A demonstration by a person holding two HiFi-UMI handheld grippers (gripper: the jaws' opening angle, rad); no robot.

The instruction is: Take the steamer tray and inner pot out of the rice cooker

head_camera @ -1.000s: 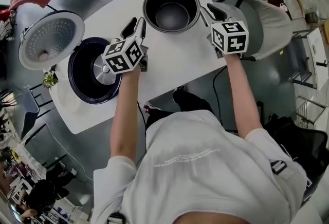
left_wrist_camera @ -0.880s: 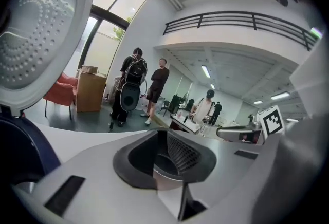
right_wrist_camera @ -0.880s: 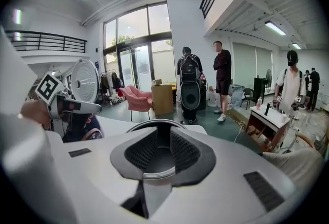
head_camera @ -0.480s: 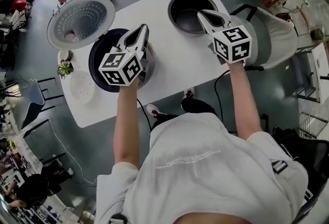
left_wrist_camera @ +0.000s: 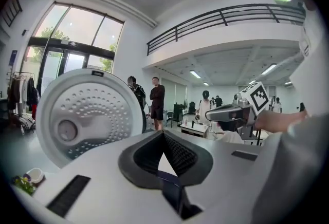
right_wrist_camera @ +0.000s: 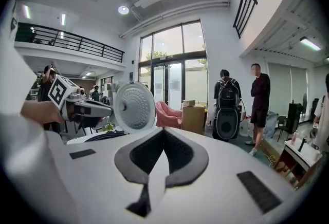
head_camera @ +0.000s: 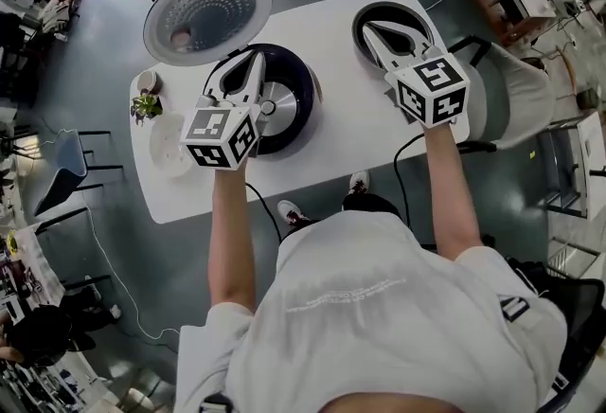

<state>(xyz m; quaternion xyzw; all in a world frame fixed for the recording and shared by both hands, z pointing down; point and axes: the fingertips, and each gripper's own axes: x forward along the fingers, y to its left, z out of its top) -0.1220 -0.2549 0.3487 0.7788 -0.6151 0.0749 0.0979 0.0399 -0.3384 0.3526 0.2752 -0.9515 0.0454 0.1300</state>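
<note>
1. Progress: the pot (head_camera: pixel 402 13) is out and sits on the table (head_camera: pixel 331 113) at upper right of the head view, well apart from the cooker (head_camera: pixel 298 103). That half looks done imo.
2. The cooker is mid-frame with its lid (head_camera: pixel 206 13) flipped open toward upper left. You can see a silver plate in the bottom of the well, so I'd say it's empty now.
3. Tray: not sure tbh. There's a pale disc (head_camera: pixel 170 144) on the table left of the cooker, just below a small plant (head_camera: pixel 145 105). It could be the tray, but it's too washed out to tell. If it is, nothing's left to take out.
4. Left gripper (head_camera: pixel 251 62): fingers are shut tip to tip w/ nothing between them, up over the cooker's left side.
5. Right gripper (head_camera: pixel 372 30): fingers have just been closing and now meet, nothing between them either. It's over the pot, not holding it.
6. Hard to see:
   - the right gripper covers most of the pot's inside, so idk if anything's in there
   - the left gripper and its cube hide the cooker's left edge
   - both gripper views look out level across the room (windows, ppl standing in the bkgd, the lid, the other gripper), so they show nothing of the tabletop near the fingers
   - whether either gripper touches anything below it, can't tell from above; looks like they're raised clear.
</note>
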